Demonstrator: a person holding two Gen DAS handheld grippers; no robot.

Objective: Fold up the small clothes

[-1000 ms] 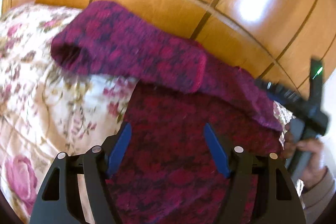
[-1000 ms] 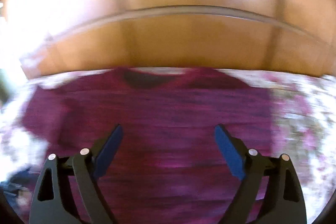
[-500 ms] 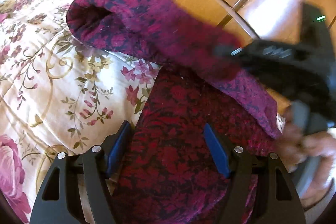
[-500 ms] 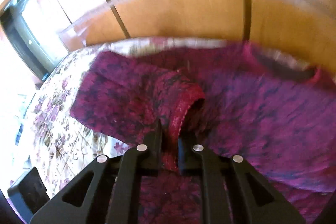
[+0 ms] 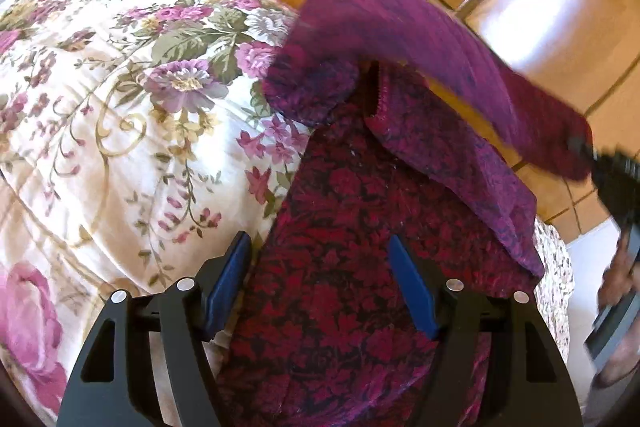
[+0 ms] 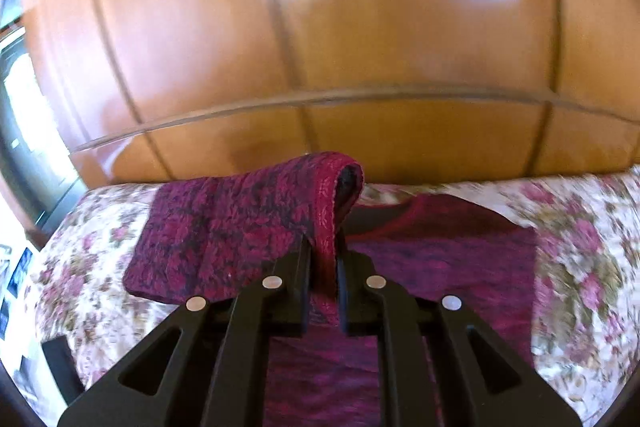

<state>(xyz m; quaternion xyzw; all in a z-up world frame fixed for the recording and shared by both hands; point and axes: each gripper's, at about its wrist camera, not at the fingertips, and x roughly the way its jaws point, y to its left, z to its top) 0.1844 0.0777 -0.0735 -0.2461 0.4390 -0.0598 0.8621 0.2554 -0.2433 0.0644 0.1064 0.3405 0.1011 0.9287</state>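
A small magenta and dark red knit sweater (image 5: 352, 259) lies on the floral bedspread (image 5: 120, 115). My left gripper (image 5: 320, 279) is open and hovers just above the sweater's body, near its left edge. My right gripper (image 6: 323, 259) is shut on the cuff of one sleeve (image 6: 240, 227) and holds it lifted above the sweater's body (image 6: 460, 267). In the left wrist view that sleeve (image 5: 420, 39) arches up to the right gripper (image 5: 612, 183) at the right edge.
A glossy wooden headboard and wall panels (image 6: 320, 47) rise behind the bed. The floral bedspread (image 6: 580, 247) extends on both sides of the sweater. A window (image 6: 24, 131) is at far left.
My right gripper closed on the sleeve cuff and lifted it up and across over the sweater. My left gripper stayed open above the sweater's body.
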